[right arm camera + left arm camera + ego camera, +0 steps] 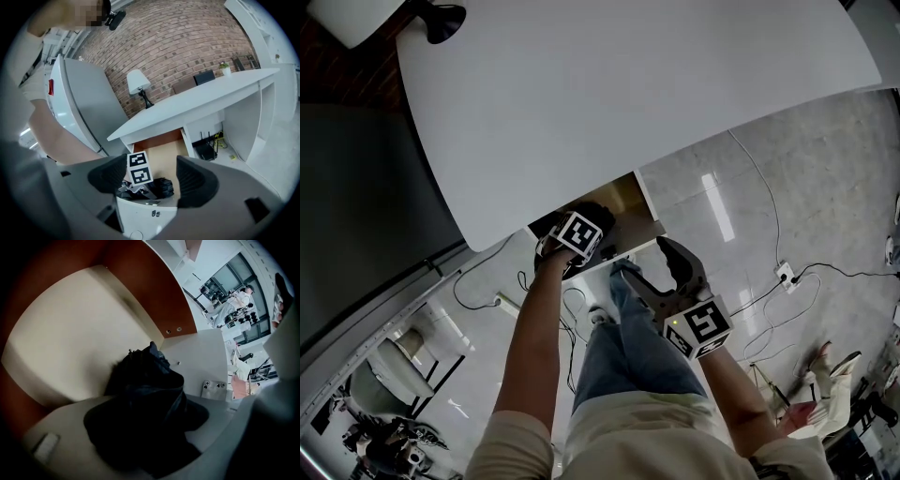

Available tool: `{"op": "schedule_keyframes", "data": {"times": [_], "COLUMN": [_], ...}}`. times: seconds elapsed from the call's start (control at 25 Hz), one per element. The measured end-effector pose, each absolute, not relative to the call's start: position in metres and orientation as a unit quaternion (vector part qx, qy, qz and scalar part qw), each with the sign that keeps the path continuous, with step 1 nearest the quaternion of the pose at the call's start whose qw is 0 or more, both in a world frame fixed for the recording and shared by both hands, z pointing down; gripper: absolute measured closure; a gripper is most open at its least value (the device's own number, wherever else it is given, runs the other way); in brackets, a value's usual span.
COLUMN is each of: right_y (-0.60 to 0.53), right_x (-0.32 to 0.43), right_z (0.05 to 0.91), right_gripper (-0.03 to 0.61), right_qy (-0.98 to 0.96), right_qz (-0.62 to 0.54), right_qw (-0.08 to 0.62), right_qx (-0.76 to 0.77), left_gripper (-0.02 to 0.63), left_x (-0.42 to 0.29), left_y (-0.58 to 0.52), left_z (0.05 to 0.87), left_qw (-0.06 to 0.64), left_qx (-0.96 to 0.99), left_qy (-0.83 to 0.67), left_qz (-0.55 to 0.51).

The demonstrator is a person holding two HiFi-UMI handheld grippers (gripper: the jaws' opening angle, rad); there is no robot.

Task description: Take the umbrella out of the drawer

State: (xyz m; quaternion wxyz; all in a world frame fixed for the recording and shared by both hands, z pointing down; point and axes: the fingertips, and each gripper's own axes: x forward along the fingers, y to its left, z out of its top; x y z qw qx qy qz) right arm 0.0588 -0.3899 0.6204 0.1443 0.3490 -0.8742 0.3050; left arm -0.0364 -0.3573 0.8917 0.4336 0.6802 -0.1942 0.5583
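The drawer [630,201] under the white desk stands pulled out. A black folded umbrella [145,376] lies at its front end, also seen as the umbrella [163,187] in the right gripper view. My left gripper [572,247] points steeply down into the drawer over it. In the left gripper view the dark fabric fills the gap of the left gripper [145,425] and meets both pads. My right gripper [662,272] hovers in front of the drawer's white front panel [145,216], a little to its right. The right gripper [152,178] is open, with nothing between its pads.
The white desk top [628,94] overhangs the drawer's back part. A lamp [138,82] stands on the desk by a brick wall. The person's jeans-clad legs [628,352] are just below the drawer front. Cables and a socket strip [785,275] lie on the floor at right.
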Motion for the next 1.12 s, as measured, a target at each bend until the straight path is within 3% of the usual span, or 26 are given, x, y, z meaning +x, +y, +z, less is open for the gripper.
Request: {"op": "schedule_keyframes", "data": {"times": [0.2, 0.36, 0.48, 0.64, 1.12], "right_y": [-0.382, -0.368, -0.359, -0.342, -0.272], "right_x": [0.057, 0.058, 0.062, 0.062, 0.050], "right_z": [0.618, 0.606, 0.595, 0.580, 0.510], "right_gripper": [0.261, 0.267, 0.316, 0.331, 0.563], "right_qy": [-0.875, -0.876, -0.875, -0.873, -0.869], "right_qz": [0.300, 0.291, 0.279, 0.262, 0.165], "right_qw": [0.140, 0.138, 0.133, 0.135, 0.133], "right_qx": [0.353, 0.359, 0.374, 0.390, 0.447], "left_gripper": [0.374, 0.382, 0.385, 0.390, 0.403], "left_x": [-0.038, -0.037, -0.034, -0.035, -0.056], "left_y": [-0.359, -0.364, -0.366, -0.369, -0.308], "left_z": [0.888, 0.867, 0.847, 0.805, 0.692], "left_qw": [0.390, 0.347, 0.327, 0.284, 0.233], "left_qx": [0.682, 0.703, 0.724, 0.748, 0.792], "left_qy": [-0.218, -0.245, -0.265, -0.301, -0.394], "left_qz": [0.579, 0.570, 0.546, 0.520, 0.405]}}
